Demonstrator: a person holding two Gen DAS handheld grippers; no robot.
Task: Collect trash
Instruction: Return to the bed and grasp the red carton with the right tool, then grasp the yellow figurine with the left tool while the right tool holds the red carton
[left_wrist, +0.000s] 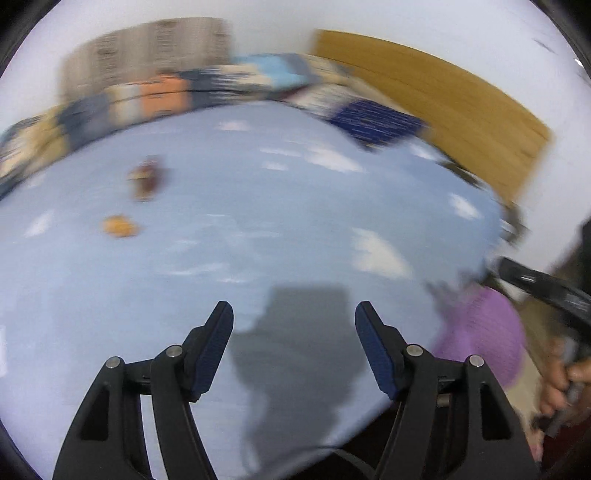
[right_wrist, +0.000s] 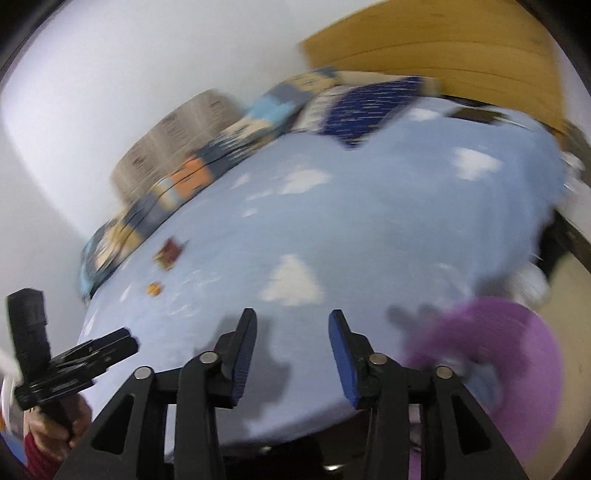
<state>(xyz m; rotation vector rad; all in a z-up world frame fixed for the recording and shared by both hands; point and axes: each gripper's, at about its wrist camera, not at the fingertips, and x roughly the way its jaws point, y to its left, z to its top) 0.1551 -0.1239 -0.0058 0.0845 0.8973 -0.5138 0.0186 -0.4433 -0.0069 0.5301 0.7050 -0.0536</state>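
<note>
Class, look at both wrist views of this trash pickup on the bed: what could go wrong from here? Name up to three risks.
1. Both views are motion-blurred, so aiming at the small orange scrap and the dark red wrapper may be off.
2. Both lie on the soft blue sheet; the open left claw might pinch fabric along with trash.
3. The purple bin sits at the bed's edge beside the open right claw, which could knock it.
</note>
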